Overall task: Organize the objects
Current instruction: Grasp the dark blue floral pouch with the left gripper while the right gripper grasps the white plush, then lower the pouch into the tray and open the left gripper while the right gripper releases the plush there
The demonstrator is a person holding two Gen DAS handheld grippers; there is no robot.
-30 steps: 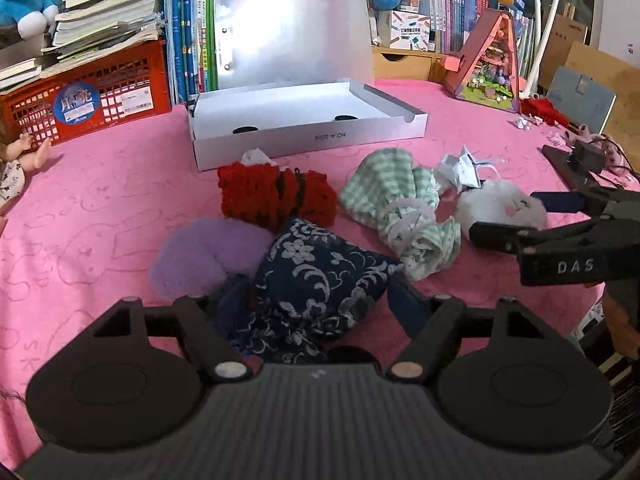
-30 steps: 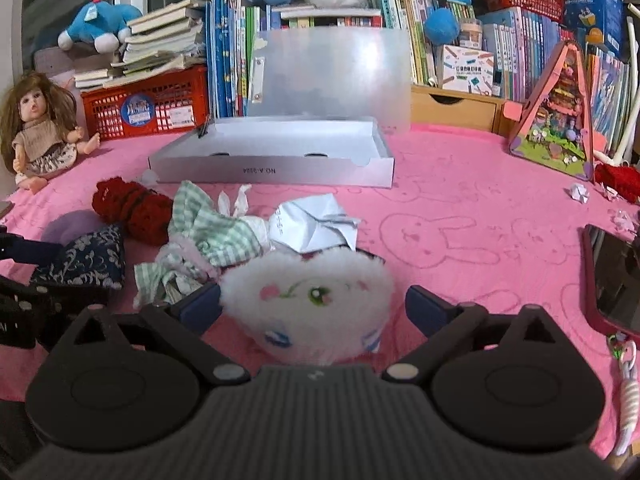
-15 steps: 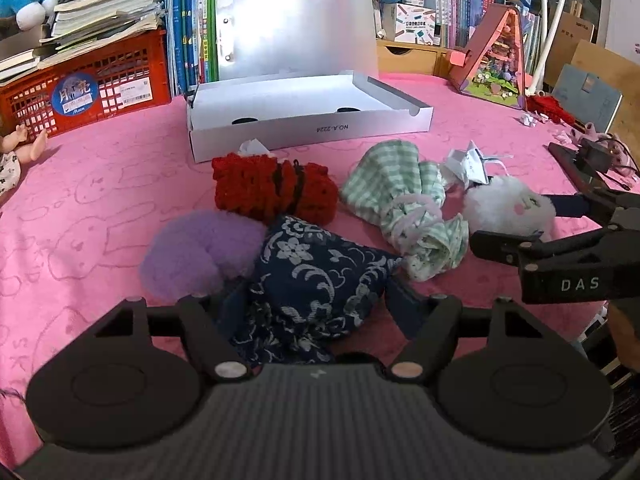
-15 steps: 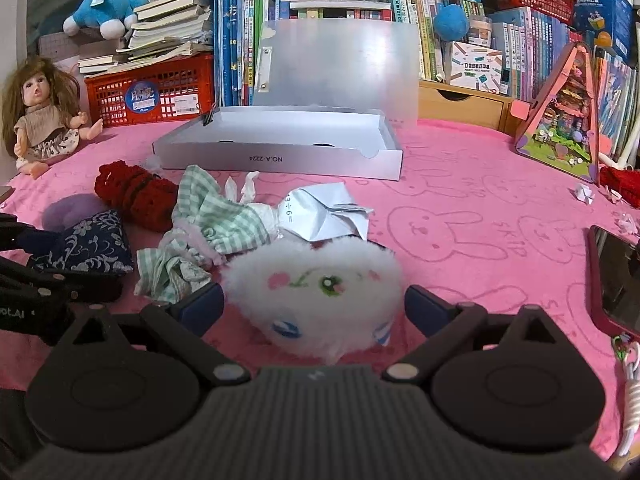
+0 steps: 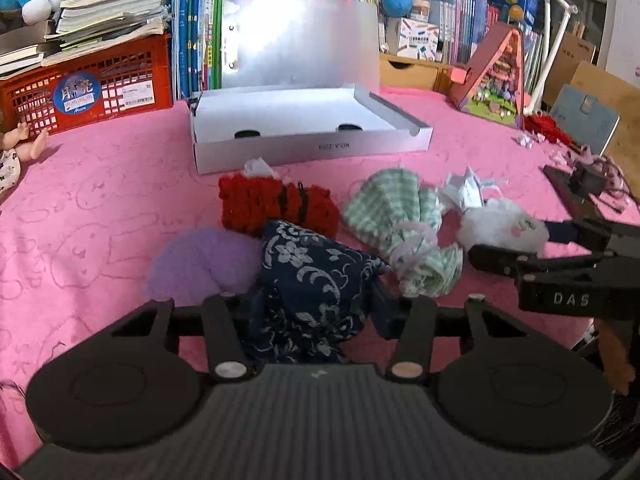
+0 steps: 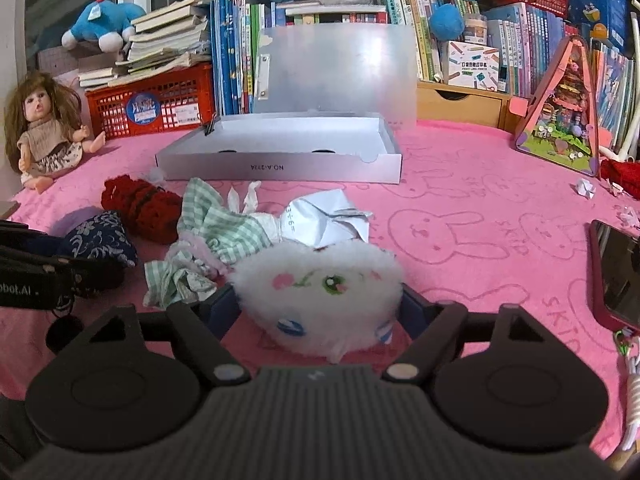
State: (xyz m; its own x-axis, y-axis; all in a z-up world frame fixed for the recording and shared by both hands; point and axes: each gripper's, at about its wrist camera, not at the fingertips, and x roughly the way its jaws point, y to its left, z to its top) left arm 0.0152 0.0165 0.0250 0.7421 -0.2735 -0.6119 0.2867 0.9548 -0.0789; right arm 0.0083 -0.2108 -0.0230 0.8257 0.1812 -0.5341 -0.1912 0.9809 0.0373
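Sitting on a pink cloth (image 6: pixel 480 208) with bunny prints, everything bunched toward the near left. Plenty of bare cloth opening up to the right of the pile in the right wrist view, running out to a phone (image 6: pixel 616 276) lying at the right edge. More free cloth on the far left in the left wrist view, out toward the doll (image 6: pixel 44 132).

Left gripper (image 5: pixel 312 304) having just been closing, jaws now pinching in on the navy pouch (image 5: pixel 316 268), pads pressing both sides. Purple fluff (image 5: pixel 200 260) touching the pouch on its left, red knit (image 5: pixel 276 208) just behind it, so crowding there.

Right gripper (image 6: pixel 320 312) also having just been closing, now squeezing the white plush (image 6: pixel 320 292), fur bulging over the pads. Green gingham cloth (image 6: pixel 208 240) lying just left of the plush, touching or nearly, and crumpled paper (image 6: pixel 324 220) right behind it.

Both grippers working side by side, the right one showing at the right edge of the left wrist view, near but not touching the left one.

Silver box (image 6: pixel 280 160) standing open farther back, lid up, tray looking bare inside. Cloth between pile and box mostly free, only a bit of tissue (image 5: pixel 258 166) near its front wall. Behind that, a red crate (image 6: pixel 148 104), rows of books (image 6: pixel 236 52) and a pink triangular toy house (image 6: pixel 560 120) walling off the back edge.
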